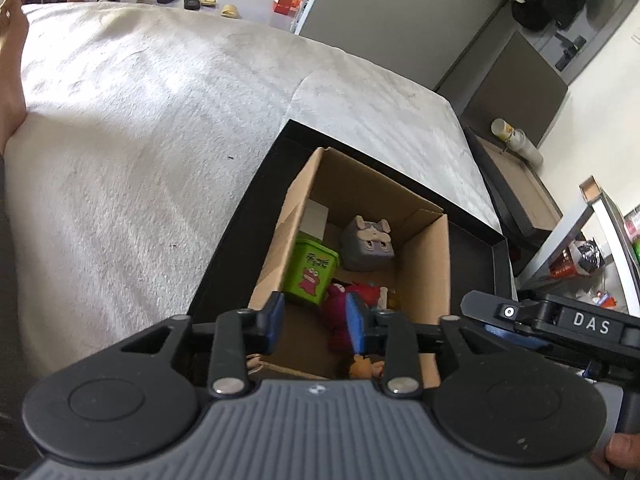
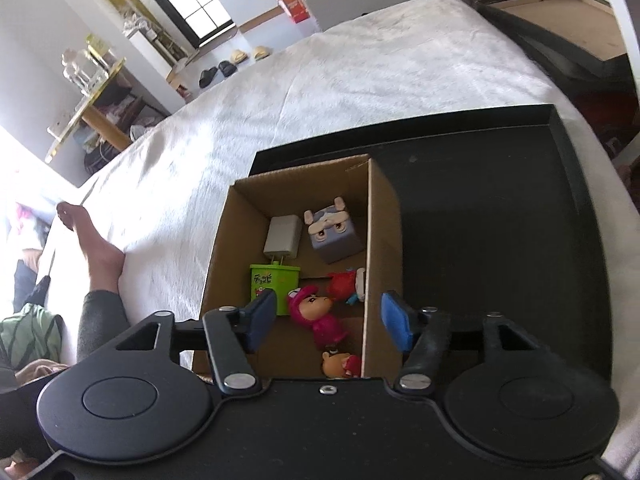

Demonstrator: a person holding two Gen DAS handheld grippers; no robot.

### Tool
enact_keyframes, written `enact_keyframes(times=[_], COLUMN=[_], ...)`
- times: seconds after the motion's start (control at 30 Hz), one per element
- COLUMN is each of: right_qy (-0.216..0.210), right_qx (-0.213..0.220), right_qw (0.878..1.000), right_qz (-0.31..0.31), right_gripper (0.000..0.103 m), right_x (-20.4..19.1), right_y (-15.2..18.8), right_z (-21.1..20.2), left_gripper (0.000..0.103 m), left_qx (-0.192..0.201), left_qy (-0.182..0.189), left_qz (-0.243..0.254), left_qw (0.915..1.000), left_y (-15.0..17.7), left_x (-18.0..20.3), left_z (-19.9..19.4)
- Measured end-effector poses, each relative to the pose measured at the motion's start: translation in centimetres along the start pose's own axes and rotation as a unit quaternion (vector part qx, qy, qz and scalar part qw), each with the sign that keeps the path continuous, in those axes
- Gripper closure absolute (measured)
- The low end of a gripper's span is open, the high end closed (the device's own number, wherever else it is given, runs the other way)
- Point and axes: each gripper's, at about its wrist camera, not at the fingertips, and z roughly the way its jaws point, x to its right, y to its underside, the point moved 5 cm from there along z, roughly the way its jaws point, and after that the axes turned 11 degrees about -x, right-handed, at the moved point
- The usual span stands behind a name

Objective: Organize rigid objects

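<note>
Toys lie in an open cardboard box (image 2: 384,240) below both tongs. The left gripper (image 1: 314,322) stands partly parted and empty, blue pads bare, above the box's near end. The right gripper (image 2: 328,320) gapes wider, also empty, straddling the box's right wall. Just beyond its pads lies a glossy pink figure (image 2: 316,316), with a small orange figure (image 2: 340,364) nearer. Beyond sit a green plastic bin (image 2: 274,288), a red toy (image 2: 344,284), a grey cube-shaped animal (image 2: 334,236) and a smooth white charger (image 2: 282,236). The box stands on a black tray (image 2: 500,220), upon a fuzzy white blanket (image 2: 360,60).
</note>
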Motion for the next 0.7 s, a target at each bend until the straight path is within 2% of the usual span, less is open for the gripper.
enact_keyframes(times=[0.03,0.17,0.37,0.47,0.7], right_qy=[-0.001,0.01,0.024,0.036,0.064], right_qx=[0.004,0.024,0.036,0.04,0.045], right_qw=[1.0,1.0,0.999,0.998,0.997], right_qz=[0.0,0.001,0.007,0.011,-0.002], right_gripper=[0.039,0.015,0.0,0.0,0.0], right_x=[0.1,0.8,2.1,2.9,3.6], right_y=[0.1,0.2,0.6,0.8,1.8], right_z=[-0.3,-1.8,-3.4,-3.9,-5.4], left_gripper=[0.058,0.039,0.02,0.014,0.008], left_qx=[0.0,0.005,0.014,0.006,-0.004], left_qy=[-0.002,-0.013,-0.025,-0.027,-0.035], left_qz=[0.006,0.027,0.04,0.047,0.059], left_qw=[1.0,0.9995,0.9988,0.9985,0.9976], left_y=[0.0,0.0,0.1,0.6,1.4], left_x=[0.3,1.5,2.8,3.3,3.9], left_z=[-0.2,-1.3,-2.2,-2.5,-3.7])
